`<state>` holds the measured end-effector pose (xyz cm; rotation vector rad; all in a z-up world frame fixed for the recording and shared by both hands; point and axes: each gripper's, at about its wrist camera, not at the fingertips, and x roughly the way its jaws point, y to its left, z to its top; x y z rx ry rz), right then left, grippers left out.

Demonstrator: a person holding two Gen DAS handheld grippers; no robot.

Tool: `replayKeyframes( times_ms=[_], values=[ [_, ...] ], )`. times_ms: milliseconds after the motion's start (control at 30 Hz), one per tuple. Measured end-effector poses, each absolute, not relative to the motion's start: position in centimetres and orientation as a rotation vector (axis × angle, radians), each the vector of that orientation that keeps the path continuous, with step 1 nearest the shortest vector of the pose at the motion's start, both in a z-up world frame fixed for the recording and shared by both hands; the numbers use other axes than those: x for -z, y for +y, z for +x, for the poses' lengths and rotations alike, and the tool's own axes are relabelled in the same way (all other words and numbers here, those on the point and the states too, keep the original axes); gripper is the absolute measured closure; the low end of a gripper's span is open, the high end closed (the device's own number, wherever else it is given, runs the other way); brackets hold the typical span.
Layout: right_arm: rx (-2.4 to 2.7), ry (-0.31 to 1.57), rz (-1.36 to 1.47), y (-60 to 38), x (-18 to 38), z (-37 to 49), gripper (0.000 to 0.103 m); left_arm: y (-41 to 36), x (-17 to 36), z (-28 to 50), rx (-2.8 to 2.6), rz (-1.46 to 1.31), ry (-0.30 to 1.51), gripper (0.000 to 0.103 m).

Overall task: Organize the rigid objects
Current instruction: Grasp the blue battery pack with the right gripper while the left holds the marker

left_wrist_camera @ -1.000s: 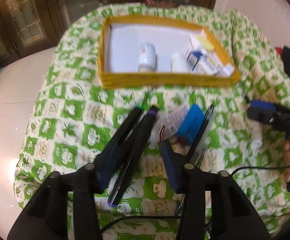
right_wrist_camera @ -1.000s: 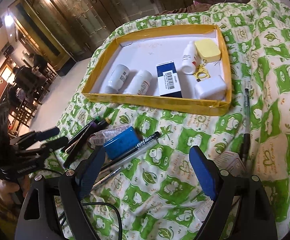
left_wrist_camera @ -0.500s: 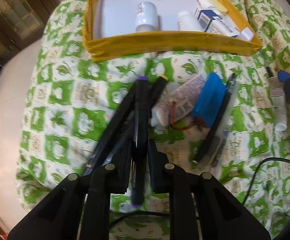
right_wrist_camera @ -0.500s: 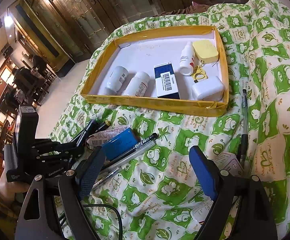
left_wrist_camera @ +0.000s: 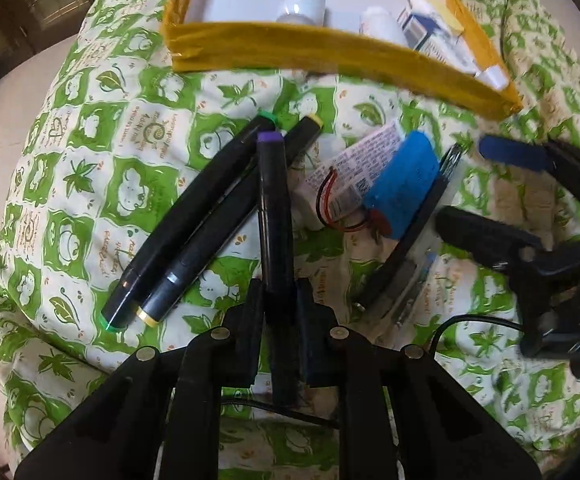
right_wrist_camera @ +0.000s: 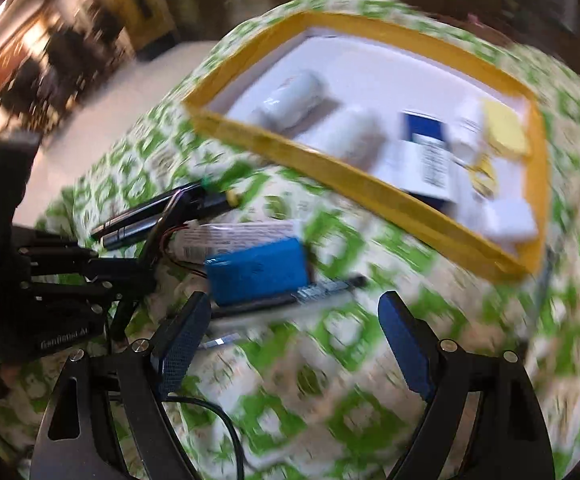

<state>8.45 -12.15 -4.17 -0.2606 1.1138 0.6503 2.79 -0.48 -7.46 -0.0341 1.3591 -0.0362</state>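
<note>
While it points steeply down at the green-and-white cloth (left_wrist_camera: 70, 184), the left gripper (left_wrist_camera: 278, 292) has its jaws pressed narrow on the purple-capped marker (left_wrist_camera: 272, 200), holding it near the lower end. This marker is black with a purple band at the far tip, and it lies across two other black markers (left_wrist_camera: 194, 220), one with green ends and one with yellow ends. Just to the right are a blue battery pack (left_wrist_camera: 402, 184) with red and black wires and some pens (left_wrist_camera: 410, 248). The yellow-rimmed tray (left_wrist_camera: 330, 52) sits toward the far edge of the cloth. The right gripper (right_wrist_camera: 294, 340) hangs near the battery pack with its jaws wide and nothing between them. The right wrist view is much blurred, so the things in the tray are hard to make out.
</note>
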Motion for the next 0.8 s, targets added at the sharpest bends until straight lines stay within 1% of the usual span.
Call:
replayKeyframes(
  times_ms=[133,200,233,400,500,567,800],
  values=[
    [-0.646,1.148,-0.361,-9.7,6.4,9.0,0.022,-2.1,8.1,2.7,0.023,-0.002,1.359,0.089],
    [-0.661,1.136,-0.382,-9.2,6.9,8.8,0.033,-2.2,8.2,2.8,0.023,-0.023,1.359,0.089],
    [-0.674,1.146,-0.379,-9.0,7.1,8.6,0.042,-2.1,8.4,3.0,0.02,-0.045,1.358,0.089],
    [-0.659,1.129,-0.403,-8.5,7.3,8.2,0.042,-0.4,8.5,5.1,0.003,-0.12,1.345,0.09],
    [-0.661,1.154,-0.402,-8.1,8.2,8.9,0.04,0.0,8.4,5.2,0.007,-0.137,1.334,0.091],
    [-0.644,1.13,-0.402,-7.8,8.3,8.8,0.04,0.4,8.2,5.2,0.012,-0.146,1.317,0.091],
    [-0.648,1.099,-0.266,-10.8,6.3,7.3,0.041,1.4,4.8,3.2,0.057,-0.216,1.161,0.091]
  ],
)
